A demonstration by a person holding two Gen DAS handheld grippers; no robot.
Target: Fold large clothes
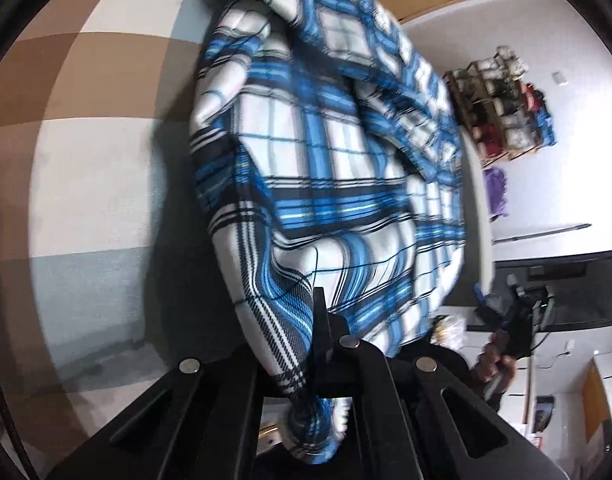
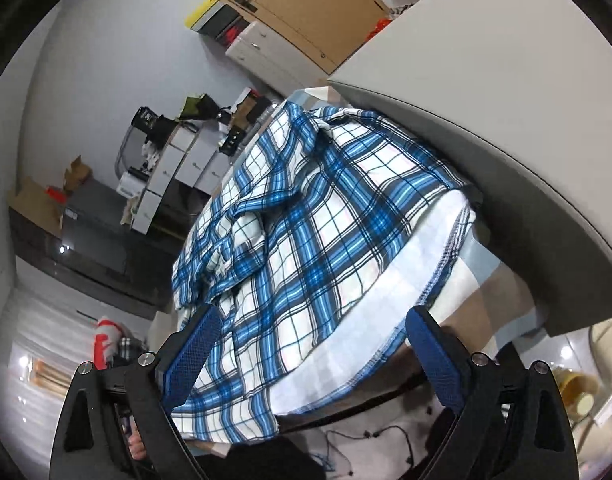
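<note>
Two fisheye cameras, one on each hand-held gripper, look forward and downward along their fingers. The left wrist view sits close against a blue plaid shirt (image 1: 326,152) spread on a checked tablecloth (image 1: 97,184), its frame tilted sideways. The right wrist view looks from the table edge, slightly farther back, across the same shirt (image 2: 314,248) and cloth toward cluttered shelves (image 2: 177,168).
</note>
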